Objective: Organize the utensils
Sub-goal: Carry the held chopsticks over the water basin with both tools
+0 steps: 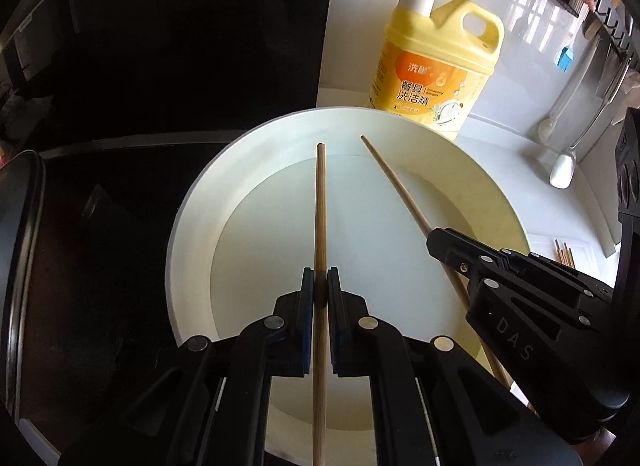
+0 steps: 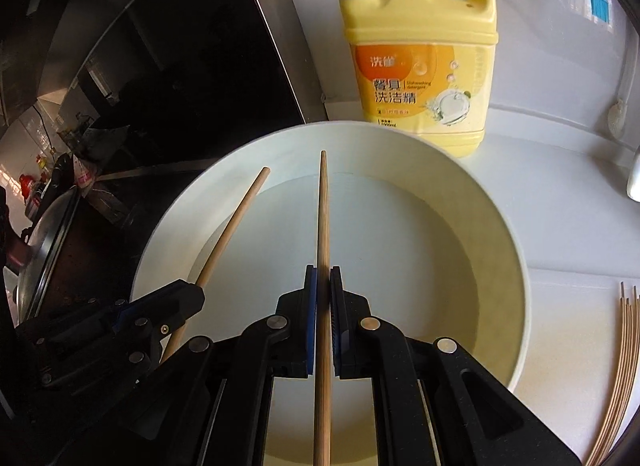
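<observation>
Chopsticks are in both of my tools: my left gripper (image 1: 321,286) has its jaws clamped tight on one wooden chopstick (image 1: 321,205), and my right gripper (image 2: 323,286) is pinched closed on a second chopstick (image 2: 323,217). Both sticks point forward over the white basin (image 1: 192,225), which has water in it. In the left wrist view I see the right gripper off to the right, its stick angling toward the far rim. Behind the basin stands a yellow dish soap bottle (image 2: 420,65) with a white pump, on the white counter (image 2: 560,193). More chopsticks (image 2: 618,366) lie in a bundle on the counter, to the right of the basin. A dark cooktop (image 1: 120,225) sits on the left.
</observation>
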The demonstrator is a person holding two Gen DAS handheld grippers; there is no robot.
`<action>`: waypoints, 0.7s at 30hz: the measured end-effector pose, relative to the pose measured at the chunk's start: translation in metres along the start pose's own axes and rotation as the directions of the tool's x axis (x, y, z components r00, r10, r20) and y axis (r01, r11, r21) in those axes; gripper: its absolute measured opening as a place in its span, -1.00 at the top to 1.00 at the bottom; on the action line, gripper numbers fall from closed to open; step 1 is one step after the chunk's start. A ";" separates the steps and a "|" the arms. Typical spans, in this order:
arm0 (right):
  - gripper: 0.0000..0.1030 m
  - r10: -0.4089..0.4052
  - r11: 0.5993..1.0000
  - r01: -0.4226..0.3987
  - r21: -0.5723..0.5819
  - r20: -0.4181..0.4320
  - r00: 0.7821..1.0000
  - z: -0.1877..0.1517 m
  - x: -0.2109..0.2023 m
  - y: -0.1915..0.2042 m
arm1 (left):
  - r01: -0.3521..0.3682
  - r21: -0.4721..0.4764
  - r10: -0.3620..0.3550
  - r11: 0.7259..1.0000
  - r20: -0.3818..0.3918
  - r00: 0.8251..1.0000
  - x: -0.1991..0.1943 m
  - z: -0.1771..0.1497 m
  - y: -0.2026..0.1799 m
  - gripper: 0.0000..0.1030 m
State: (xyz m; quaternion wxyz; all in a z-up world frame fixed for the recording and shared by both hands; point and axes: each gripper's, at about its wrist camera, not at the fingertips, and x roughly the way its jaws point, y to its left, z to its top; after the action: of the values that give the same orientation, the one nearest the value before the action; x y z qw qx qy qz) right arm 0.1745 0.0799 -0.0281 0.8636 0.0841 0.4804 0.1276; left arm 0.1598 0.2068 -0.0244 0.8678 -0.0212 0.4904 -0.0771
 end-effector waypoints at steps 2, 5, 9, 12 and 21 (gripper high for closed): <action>0.88 -0.007 1.000 0.008 0.019 -0.039 0.999 0.002 0.011 -0.001 | 0.002 0.008 -0.002 1.000 -0.019 1.000 0.009 0.001 0.002 0.86; 0.88 -0.025 0.999 0.028 0.032 -0.085 0.996 0.001 0.024 -0.004 | -0.007 0.024 0.008 1.000 -0.049 0.999 0.022 0.001 0.004 0.86; 0.88 -0.044 0.998 0.048 0.037 -0.114 0.992 -0.001 0.031 -0.006 | -0.008 0.041 0.011 0.999 -0.057 0.998 0.028 0.003 0.003 0.86; 0.88 -0.050 0.998 0.056 0.040 -0.139 0.989 -0.003 0.035 -0.008 | -0.008 0.046 0.011 0.999 -0.070 0.998 0.031 0.006 0.004 0.85; 0.88 -0.063 0.997 0.071 0.038 -0.173 0.983 -0.016 0.035 -0.011 | -0.031 0.048 0.038 0.998 -0.174 0.984 0.052 0.001 0.005 0.85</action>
State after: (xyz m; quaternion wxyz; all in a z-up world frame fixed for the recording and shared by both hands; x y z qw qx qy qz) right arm 0.1799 0.0799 -0.0673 0.8208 0.0757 0.5582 0.0947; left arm 0.1878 0.2037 -0.0685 0.8230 0.0135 0.5630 -0.0746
